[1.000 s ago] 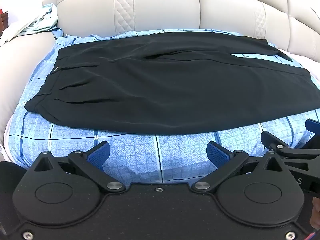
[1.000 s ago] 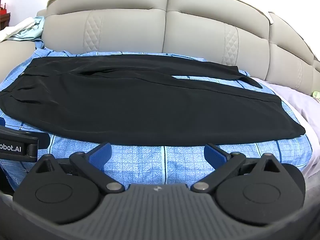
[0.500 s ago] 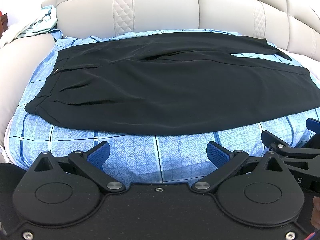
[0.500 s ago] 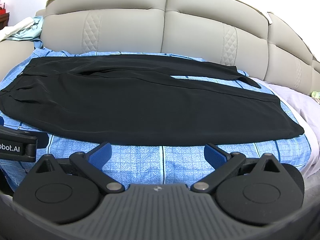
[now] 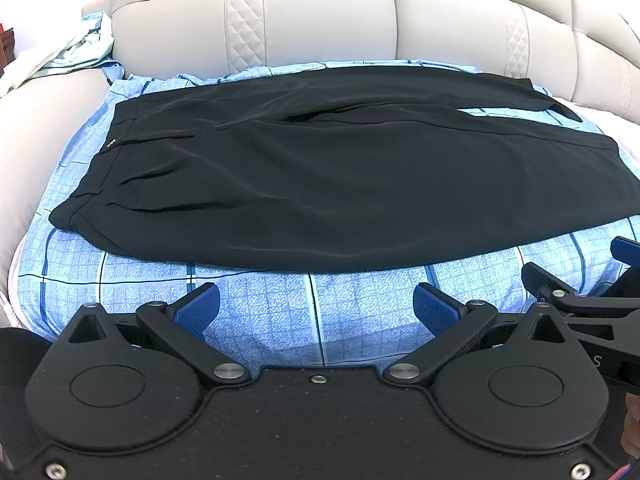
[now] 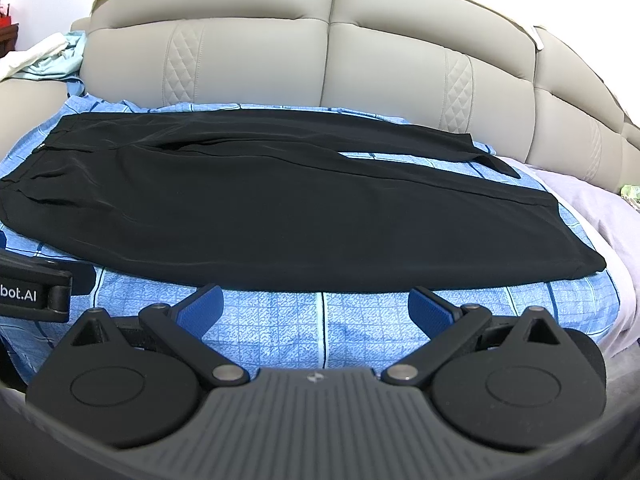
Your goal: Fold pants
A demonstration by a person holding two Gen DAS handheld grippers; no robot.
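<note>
Black pants (image 5: 320, 176) lie flat on a blue checked sheet (image 5: 280, 312), waistband to the left, legs running right. They also show in the right wrist view (image 6: 280, 208), with the near leg's hem at the right. My left gripper (image 5: 316, 310) is open and empty, just in front of the pants' near edge. My right gripper (image 6: 316, 306) is open and empty, also just short of the near edge. The right gripper's fingers (image 5: 560, 292) show at the right edge of the left wrist view.
A grey padded sofa back (image 6: 320, 52) rises behind the pants. Pale green and white clothes (image 5: 80, 48) lie on the left armrest. A lilac cloth (image 6: 580, 208) lies to the right of the sheet. The left gripper's body (image 6: 32, 292) shows at the left edge.
Both views have shifted slightly, with the pants sitting a little lower in the frame. Both grippers stay open and empty.
</note>
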